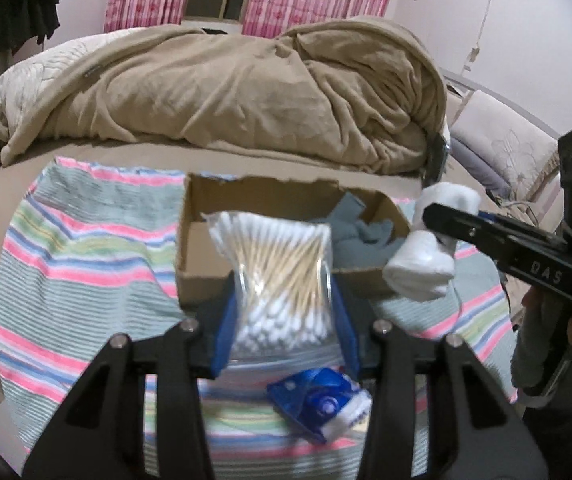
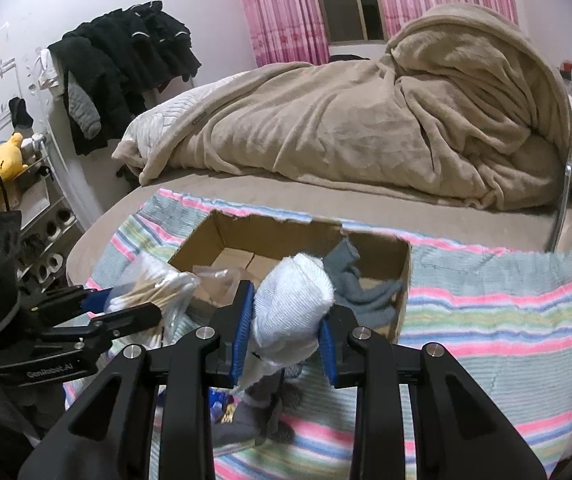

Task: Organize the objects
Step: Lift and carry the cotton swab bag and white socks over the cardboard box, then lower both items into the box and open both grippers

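Note:
My left gripper is shut on a clear bag of cotton swabs, held above the striped towel just in front of an open cardboard box. A grey cloth lies in the box's right half. At the right, my right gripper holds a rolled white sock. In the right wrist view the right gripper is shut on the white sock near the box; the left gripper with the swab bag is at the left.
A blue tissue pack and grey socks lie on the towel under the grippers. A heaped beige blanket fills the bed behind the box. Black clothes hang at the left above a shoe shelf.

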### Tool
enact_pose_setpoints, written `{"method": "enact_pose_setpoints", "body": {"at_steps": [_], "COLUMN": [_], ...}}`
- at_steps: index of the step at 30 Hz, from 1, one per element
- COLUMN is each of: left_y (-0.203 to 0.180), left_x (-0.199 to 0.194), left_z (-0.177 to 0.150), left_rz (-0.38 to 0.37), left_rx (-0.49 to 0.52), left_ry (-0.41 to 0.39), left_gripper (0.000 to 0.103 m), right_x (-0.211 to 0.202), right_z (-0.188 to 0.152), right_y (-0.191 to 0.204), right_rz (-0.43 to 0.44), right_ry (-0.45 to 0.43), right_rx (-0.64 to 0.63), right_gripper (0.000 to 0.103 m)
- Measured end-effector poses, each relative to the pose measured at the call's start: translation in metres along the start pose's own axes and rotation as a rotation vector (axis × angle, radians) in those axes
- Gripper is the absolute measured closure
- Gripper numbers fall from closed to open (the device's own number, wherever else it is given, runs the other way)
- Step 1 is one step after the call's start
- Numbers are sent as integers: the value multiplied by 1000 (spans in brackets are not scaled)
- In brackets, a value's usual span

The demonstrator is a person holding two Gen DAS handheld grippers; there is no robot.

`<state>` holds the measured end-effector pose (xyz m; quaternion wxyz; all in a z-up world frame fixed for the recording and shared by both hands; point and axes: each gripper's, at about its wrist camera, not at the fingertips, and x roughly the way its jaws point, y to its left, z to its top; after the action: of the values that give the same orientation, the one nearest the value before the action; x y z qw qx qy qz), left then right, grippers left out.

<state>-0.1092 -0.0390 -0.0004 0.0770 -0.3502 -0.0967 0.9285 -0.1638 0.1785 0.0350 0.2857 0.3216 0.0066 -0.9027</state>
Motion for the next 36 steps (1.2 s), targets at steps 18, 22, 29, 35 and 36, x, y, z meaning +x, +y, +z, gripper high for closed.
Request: {"method": "enact_pose_setpoints", "body": {"at_steps": [18,22,29,35,36], "left_y": [22,24,25,24,23], "left_x": [37,54,87,94,94], "left_z": [33,38,34,36,37], "left_rz": [86,97,96,112,113], "left_rx": [8,16,11,14,12], "left_ry": [-42,-30,29,44,46], "left_gripper": [58,58,58,55,54], "right_x": [61,76,107,127,127], "right_z": [16,12,7,2,2], "right_y": [-9,-14,-18,-20,-21], "right_rz": [-56,-57,-36,-40,-36], "right_ry": [25,49,118,159,158], "right_rx": [-15,-8,-13,-14,-6], "right_gripper": [72,71,70,60,58]}}
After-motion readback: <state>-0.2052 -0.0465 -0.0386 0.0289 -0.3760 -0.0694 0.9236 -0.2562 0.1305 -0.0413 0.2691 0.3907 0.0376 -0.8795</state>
